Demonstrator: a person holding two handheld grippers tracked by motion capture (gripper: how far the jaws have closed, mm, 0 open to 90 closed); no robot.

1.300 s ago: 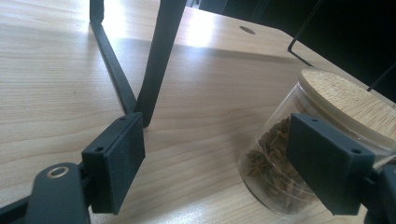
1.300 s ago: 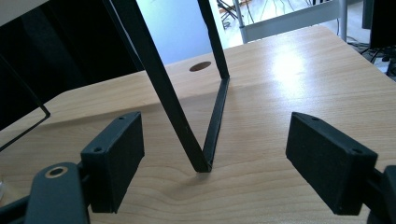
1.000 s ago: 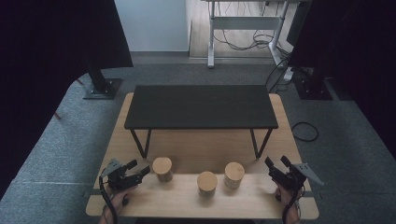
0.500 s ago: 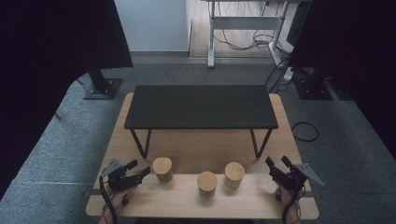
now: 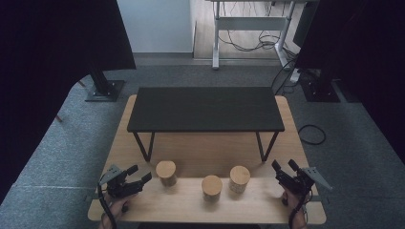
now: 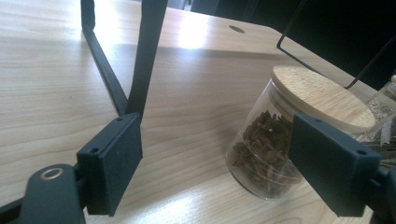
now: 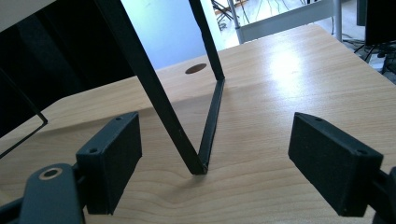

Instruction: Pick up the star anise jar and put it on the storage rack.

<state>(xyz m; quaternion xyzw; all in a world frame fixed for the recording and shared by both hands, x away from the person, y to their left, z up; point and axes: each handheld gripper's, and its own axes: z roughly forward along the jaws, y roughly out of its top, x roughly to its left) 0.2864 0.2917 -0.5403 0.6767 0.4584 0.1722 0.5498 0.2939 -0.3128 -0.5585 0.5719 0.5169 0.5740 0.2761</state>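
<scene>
Three glass jars with round wooden lids stand in a row near the front of the wooden table (image 5: 205, 155): left jar (image 5: 166, 172), middle jar (image 5: 211, 186), right jar (image 5: 239, 178). My left gripper (image 5: 140, 172) lies just left of the left jar, apart from it. Its jaws have just been opening, and nothing is between them. In the left gripper view (image 6: 219, 140) that jar (image 6: 261, 154) holds brown dried bits, ahead and to the right. My right gripper (image 5: 283, 164) sits at the front right, its jaws also just opening around nothing (image 7: 212, 140).
A low black shelf (image 5: 205, 109) on thin metal legs stands across the table's middle. One leg (image 7: 163, 107) rises right ahead of the right gripper, another leg (image 6: 140, 60) ahead of the left. Grey carpet and dark curtains surround the table.
Both grippers' jaws stand slightly wider apart than before. The hands and the three jars have kept their places.
</scene>
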